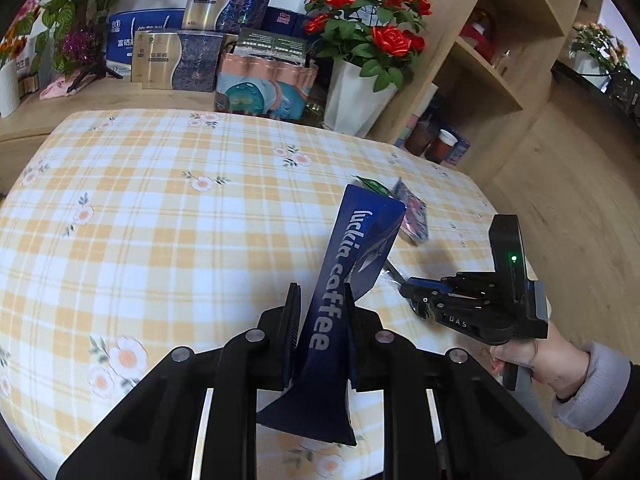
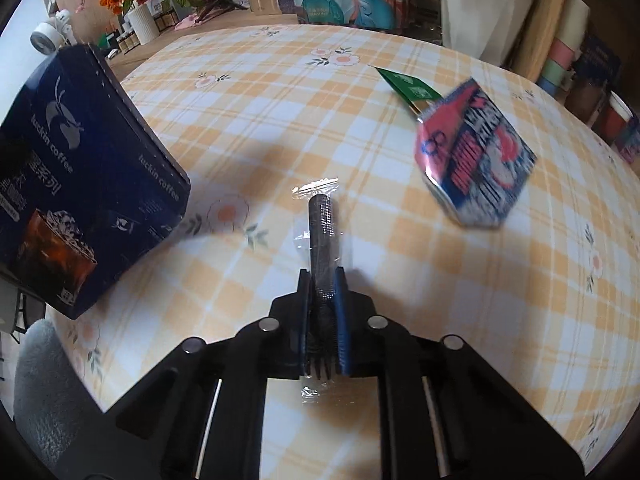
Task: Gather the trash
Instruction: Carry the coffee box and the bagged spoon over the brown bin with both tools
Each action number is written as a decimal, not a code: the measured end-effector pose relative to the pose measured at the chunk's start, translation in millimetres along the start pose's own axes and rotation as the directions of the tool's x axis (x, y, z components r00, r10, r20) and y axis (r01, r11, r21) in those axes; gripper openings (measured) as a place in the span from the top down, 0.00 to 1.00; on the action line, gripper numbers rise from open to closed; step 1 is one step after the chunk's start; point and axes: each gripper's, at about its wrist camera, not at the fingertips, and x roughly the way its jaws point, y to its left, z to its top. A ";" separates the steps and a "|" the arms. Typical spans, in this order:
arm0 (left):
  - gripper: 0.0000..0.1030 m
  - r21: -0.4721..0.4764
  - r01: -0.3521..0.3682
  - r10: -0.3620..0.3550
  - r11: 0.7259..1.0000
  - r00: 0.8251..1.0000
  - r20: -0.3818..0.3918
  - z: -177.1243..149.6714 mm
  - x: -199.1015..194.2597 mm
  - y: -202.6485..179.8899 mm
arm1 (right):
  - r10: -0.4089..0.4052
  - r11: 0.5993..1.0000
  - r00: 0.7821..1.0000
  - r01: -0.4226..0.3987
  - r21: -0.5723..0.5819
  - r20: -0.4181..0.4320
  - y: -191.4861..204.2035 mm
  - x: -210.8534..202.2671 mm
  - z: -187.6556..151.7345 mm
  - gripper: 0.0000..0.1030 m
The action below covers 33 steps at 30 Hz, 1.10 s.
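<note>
In the left wrist view my left gripper is shut on the upper edge of a blue "luckin coffee" paper bag, which stands tilted above the table. The same bag fills the left side of the right wrist view. My right gripper is shut on a black plastic fork in a clear wrapper that lies on the checked tablecloth. From the left view, the right gripper sits low at the table's right, held by a hand. A pink-and-blue snack wrapper and a green packet lie beyond it.
Behind the table stand gift boxes, a pack of cans and a white pot of red roses. A wooden shelf unit with paper cups stands at the right. The table's right edge is near the wrappers.
</note>
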 end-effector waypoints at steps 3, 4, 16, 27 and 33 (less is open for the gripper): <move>0.82 -0.024 0.017 -0.016 1.000 1.000 0.012 -8.2 -6.9 -5.0 | 0.019 0.998 0.999 -0.021 0.052 0.042 -4.8 -19.6 -14.5 0.86; 0.82 -0.033 0.022 -0.021 0.999 1.000 0.020 -10.3 -10.7 -6.6 | 0.023 0.998 0.998 -0.027 0.062 0.057 -5.5 -26.7 -19.0 0.86; 0.82 -0.033 0.042 -0.039 0.999 0.993 0.110 -38.9 -70.3 -46.0 | 0.088 0.982 0.965 -0.125 0.138 0.247 10.5 -115.7 -90.5 0.86; 0.82 -0.032 0.075 -0.069 0.997 0.986 0.154 -78.6 -122.3 -86.3 | 0.136 0.978 0.938 -0.178 0.105 0.319 29.9 -170.8 -142.0 0.86; 0.82 -0.009 0.066 -0.063 0.998 0.982 0.175 -93.7 -145.1 -103.5 | 0.164 0.976 0.938 -0.199 0.086 0.306 42.9 -181.5 -163.9 0.86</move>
